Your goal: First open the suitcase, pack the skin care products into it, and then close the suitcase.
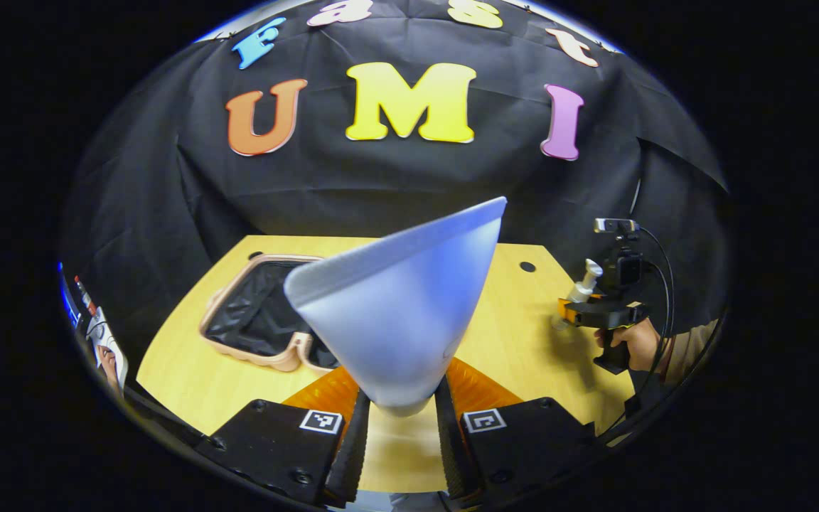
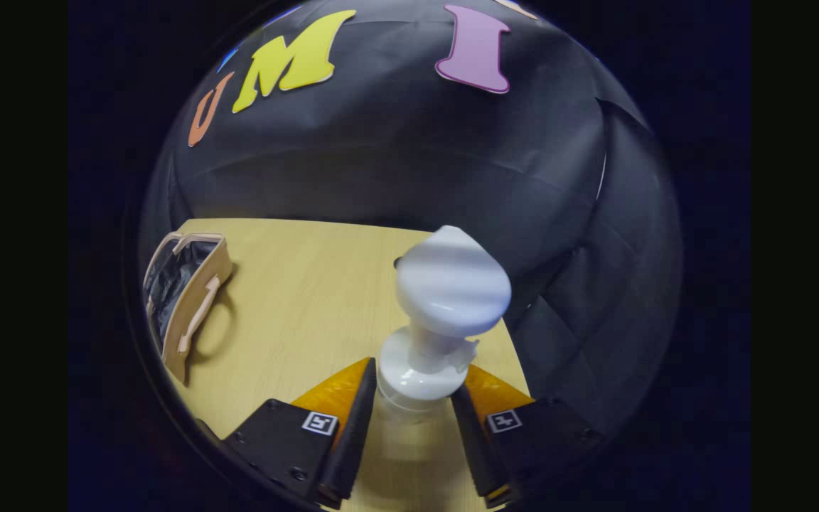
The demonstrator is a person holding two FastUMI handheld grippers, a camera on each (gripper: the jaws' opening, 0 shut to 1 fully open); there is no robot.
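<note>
Left gripper [image 1: 401, 427] pinches a pale tube [image 1: 399, 313] by its narrow cap end, with both fingers pressed on it. The tube's long axis runs up and away from the camera, and its wide flat crimped end points up toward the black wall [image 1: 395, 185], tilted a little to the right. It looks light blue-white, matte and smooth, and it fans out from the fingers to the flat edge.

Right gripper [image 2: 413, 419] pinches a pump bottle [image 2: 438, 334] around its clear body, just under the white collar. The bottle's long axis points forward and up along the fingers, and its white rounded pump head is the far end. In the left gripper view this gripper [image 1: 571, 313] is at the right, in a hand [image 1: 637, 343], above the table [image 1: 516, 334].

On the table, behind the tube and to the left, the suitcase [image 1: 260, 313] lies open, tan with a dark lining. In the right gripper view the suitcase [image 2: 189, 299] is far left, well apart from the bottle.
</note>
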